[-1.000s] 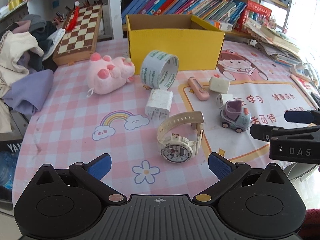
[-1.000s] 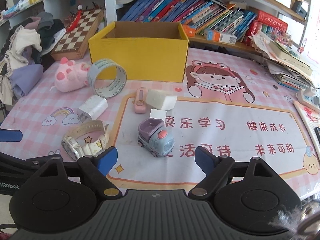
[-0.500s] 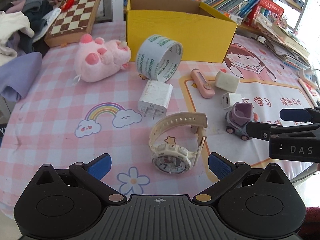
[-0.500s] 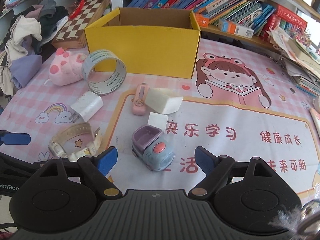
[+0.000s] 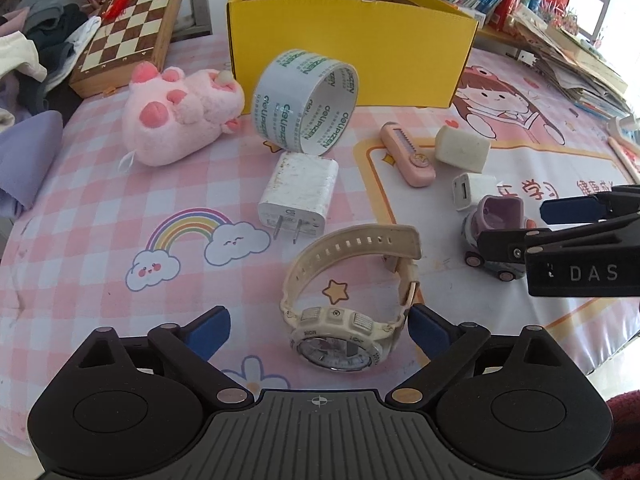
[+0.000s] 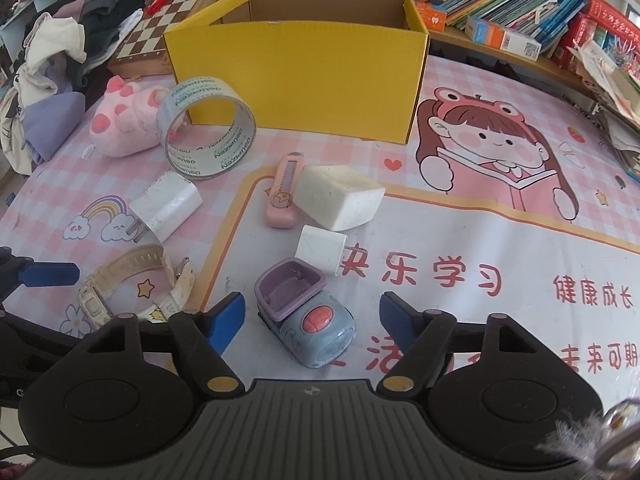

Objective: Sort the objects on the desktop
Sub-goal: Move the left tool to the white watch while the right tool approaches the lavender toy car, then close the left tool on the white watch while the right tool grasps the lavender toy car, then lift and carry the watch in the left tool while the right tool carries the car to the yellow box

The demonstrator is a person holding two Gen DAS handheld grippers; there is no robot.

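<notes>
Left tongs (image 5: pixel 318 326) open, the cream rubber-strapped wristwatch (image 5: pixel 348 286) lying between their blue tips near the surface's front edge. Right tongs (image 6: pixel 312 318) open, flanking the small blue-and-purple toy car (image 6: pixel 306 316). Open yellow cardboard box (image 6: pixel 296 66) stands toward the back edge.

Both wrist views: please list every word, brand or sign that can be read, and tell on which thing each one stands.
"deLIPIZEN", repeated in green: the clear roll of packing tape.
"DAS": the black body of the right gripper, seen from the left wrist view.
"乐学习" and "健康成长", red: the pink cartoon desk mat.
Cream plastic wristwatch: bezel lettering too small to read.
Book spines on the shelf: too blurred to read.
</notes>
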